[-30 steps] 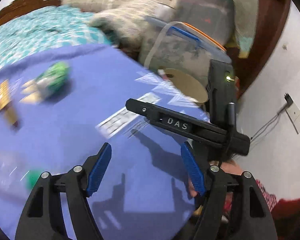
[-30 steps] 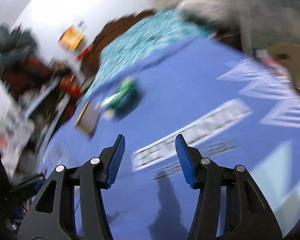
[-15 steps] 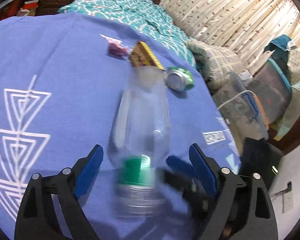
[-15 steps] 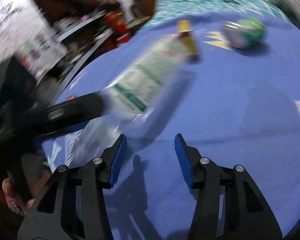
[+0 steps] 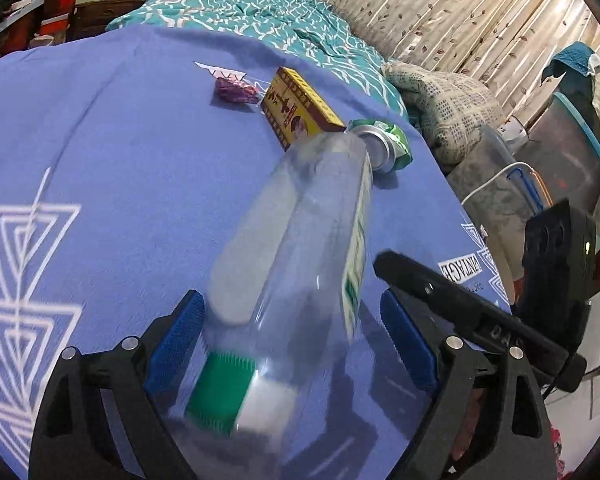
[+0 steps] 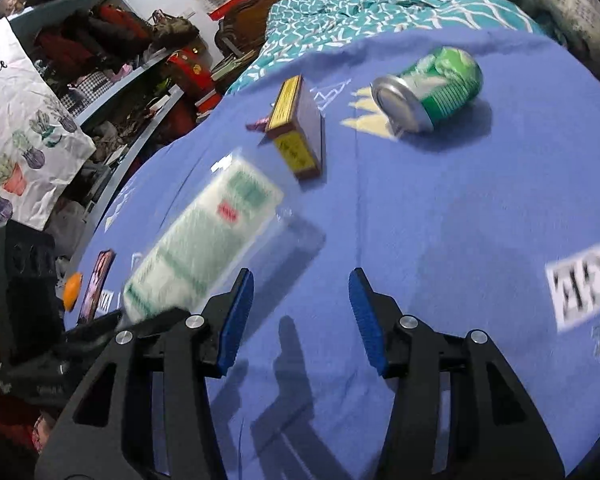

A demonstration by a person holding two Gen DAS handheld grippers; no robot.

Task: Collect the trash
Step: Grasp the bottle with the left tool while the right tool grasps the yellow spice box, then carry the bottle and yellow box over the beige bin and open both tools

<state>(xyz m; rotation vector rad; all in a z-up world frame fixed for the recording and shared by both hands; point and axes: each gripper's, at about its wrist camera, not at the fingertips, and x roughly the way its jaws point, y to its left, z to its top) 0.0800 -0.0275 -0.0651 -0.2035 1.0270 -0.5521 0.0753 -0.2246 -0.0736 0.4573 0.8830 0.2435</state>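
Swinging in within the last second, your left gripper (image 5: 292, 344) now straddles, wide open, the clear plastic bottle with green cap (image 5: 296, 240); your right gripper (image 6: 300, 316) gapes empty, with the dented green can (image 6: 432, 88) at one o'clock

Item layout on the cloth (image 5: 140, 168)
A plastic bottle (image 5: 300, 240) is positioned between the left gripper (image 5: 292, 340) fingers, cap nearest. Beyond it lie a carton (image 5: 300, 114), a can (image 5: 384, 148) to its right, and a wrapper (image 5: 236, 89) to its left.

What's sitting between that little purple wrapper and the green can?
A yellow box lies between the purple wrapper and green can, seen from the left wrist view.
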